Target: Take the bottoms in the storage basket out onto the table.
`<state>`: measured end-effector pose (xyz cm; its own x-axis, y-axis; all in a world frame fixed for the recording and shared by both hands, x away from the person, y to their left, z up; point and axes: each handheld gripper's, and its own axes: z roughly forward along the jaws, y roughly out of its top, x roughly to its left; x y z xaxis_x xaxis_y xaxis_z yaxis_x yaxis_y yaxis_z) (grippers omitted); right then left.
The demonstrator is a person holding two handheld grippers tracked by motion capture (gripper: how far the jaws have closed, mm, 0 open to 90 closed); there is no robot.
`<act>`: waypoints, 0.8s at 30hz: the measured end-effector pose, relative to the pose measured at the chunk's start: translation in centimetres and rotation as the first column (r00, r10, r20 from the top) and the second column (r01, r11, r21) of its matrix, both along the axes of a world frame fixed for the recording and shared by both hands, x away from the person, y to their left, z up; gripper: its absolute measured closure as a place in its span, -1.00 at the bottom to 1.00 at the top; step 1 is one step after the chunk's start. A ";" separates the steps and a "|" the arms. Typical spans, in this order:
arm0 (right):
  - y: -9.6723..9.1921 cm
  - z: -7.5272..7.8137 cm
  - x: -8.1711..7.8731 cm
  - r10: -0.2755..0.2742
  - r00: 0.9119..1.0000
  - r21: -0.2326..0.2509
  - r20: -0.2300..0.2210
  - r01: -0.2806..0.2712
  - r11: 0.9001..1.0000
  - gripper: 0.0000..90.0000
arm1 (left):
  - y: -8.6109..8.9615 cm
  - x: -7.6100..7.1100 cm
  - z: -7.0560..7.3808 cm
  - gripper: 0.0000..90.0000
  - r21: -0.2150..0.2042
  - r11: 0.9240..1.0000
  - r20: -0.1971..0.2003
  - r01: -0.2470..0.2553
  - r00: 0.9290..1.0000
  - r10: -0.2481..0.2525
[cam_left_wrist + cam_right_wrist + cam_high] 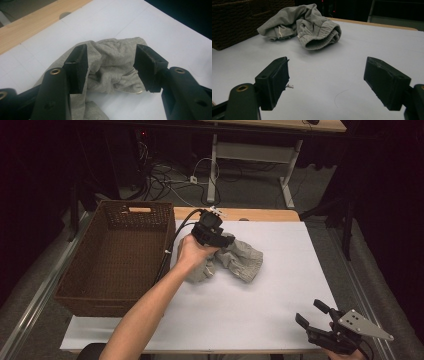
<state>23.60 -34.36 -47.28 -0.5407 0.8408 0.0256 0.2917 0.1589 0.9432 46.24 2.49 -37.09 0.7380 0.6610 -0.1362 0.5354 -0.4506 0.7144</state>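
Observation:
A crumpled grey garment (pixel 242 260) with an elastic waistband lies on the white table cover (pixel 240 315), right of the basket. My left gripper (pixel 219 241) hangs just over the garment's left part, held by a hand from above. In the left gripper view its jaws (pixel 111 58) stand apart, with the grey cloth (pixel 110 75) lying below and between them and the pads clear of it. My right gripper (pixel 310 311) rests low at the table's front right, open with nothing between its jaws. In the right gripper view (pixel 325 75) the garment (pixel 312 27) lies well ahead of it.
A dark brown wicker basket (pixel 115 212) with nothing inside stands at the table's left, seen also in the right gripper view (pixel 232 22). A wooden table edge (pixel 260 214) runs behind the white cover. A cable trails from the left gripper along the basket's right wall.

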 end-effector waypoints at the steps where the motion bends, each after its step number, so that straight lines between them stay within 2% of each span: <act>1: 0.0 0.0 0.0 -0.001 1.000 0.001 -0.002 0.001 1.000 -0.53 | 0.2 0.0 0.2 -0.03 -0.001 1.000 0.001 0.000 1.000 0.000; 12: 0.0 0.0 0.1 -0.004 1.000 0.005 -0.004 0.004 1.000 -0.53 | 1.8 -0.4 1.3 -0.07 -0.012 1.000 0.002 -0.020 1.000 0.020; 24: 0.0 0.0 0.0 -0.002 1.000 0.005 -0.002 0.002 1.000 -0.53 | 2.9 -1.1 2.2 -0.13 -0.018 1.000 0.011 0.002 1.000 -0.002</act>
